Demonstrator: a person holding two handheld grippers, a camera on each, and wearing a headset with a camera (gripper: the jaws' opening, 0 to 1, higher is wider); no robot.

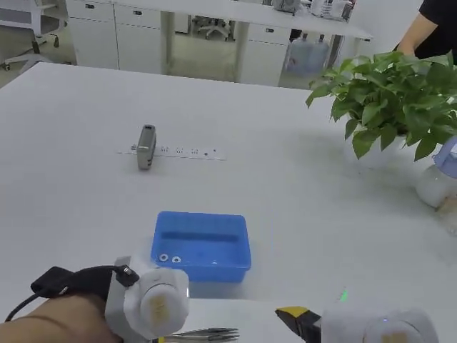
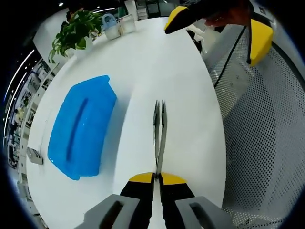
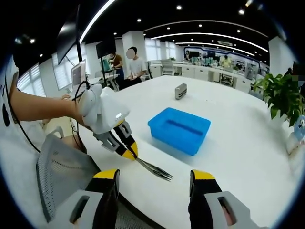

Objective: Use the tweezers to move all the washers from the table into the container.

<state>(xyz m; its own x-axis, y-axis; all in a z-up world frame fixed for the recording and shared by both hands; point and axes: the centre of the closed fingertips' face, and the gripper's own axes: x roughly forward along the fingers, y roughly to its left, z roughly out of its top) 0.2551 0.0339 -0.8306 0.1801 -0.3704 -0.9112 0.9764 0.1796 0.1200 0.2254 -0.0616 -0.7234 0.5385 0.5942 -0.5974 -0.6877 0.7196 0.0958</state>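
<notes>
The blue container (image 1: pixel 201 246) stands on the white table (image 1: pixel 300 193) with two washers (image 1: pixel 164 257) inside near its front left corner. My left gripper (image 1: pixel 161 336) is at the table's front edge, shut on steel tweezers (image 1: pixel 206 334) that point right. In the left gripper view the tweezers (image 2: pixel 159 131) run from the left gripper (image 2: pixel 156 177) over bare table, with the container (image 2: pixel 81 126) to their left. My right gripper (image 3: pixel 155 174) stands open just beyond the tweezers' tips (image 3: pixel 164 175). From there I see the left gripper (image 3: pixel 125 149) and the container (image 3: pixel 179 129).
A power strip with a grey adapter (image 1: pixel 146 146) lies behind the container. At the right stand a potted plant (image 1: pixel 393 96) and a white vase (image 1: pixel 434 187). A perforated chair (image 2: pixel 262 143) sits at the table's front edge. People stand in the background (image 3: pixel 128 62).
</notes>
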